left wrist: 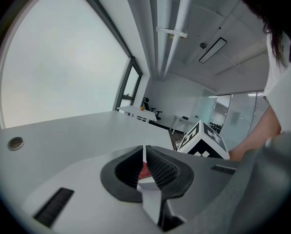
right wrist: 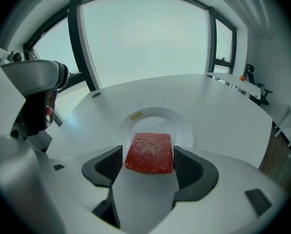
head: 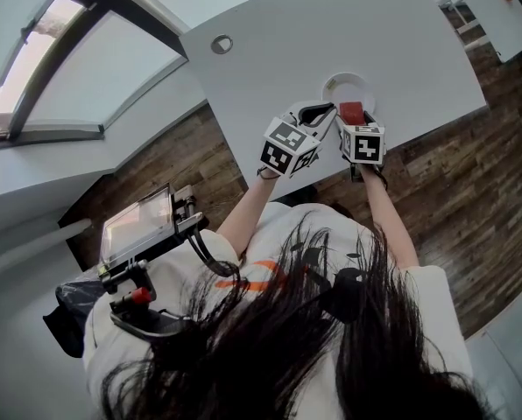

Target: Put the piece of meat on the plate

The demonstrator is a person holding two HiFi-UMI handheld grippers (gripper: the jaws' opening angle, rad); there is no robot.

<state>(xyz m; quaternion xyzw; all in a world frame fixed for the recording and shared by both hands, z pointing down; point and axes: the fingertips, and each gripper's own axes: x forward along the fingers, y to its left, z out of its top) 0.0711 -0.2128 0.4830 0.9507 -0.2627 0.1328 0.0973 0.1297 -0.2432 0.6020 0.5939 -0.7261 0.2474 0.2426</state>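
Observation:
A red, flat slab of meat (right wrist: pixel 149 152) sits between the pads of my right gripper (right wrist: pixel 149 164), which is shut on it. It hangs just short of the near rim of a white plate (right wrist: pixel 178 126), a little above the table. In the head view the meat (head: pixel 351 110) shows at the plate's (head: pixel 331 82) near edge, held by the right gripper (head: pixel 352 117). My left gripper (head: pixel 318 112) is close on the left, its jaws pressed together with nothing held (left wrist: pixel 144 152). A bit of red shows behind them.
The white round table (head: pixel 392 51) has a cable grommet (head: pixel 222 45) at the far left and its near edge close to the person. Wooden floor (head: pixel 471 182) lies below. More white tables (head: pixel 497 7) stand at the far right. A screen rig (head: pixel 138 227) hangs at the person's left.

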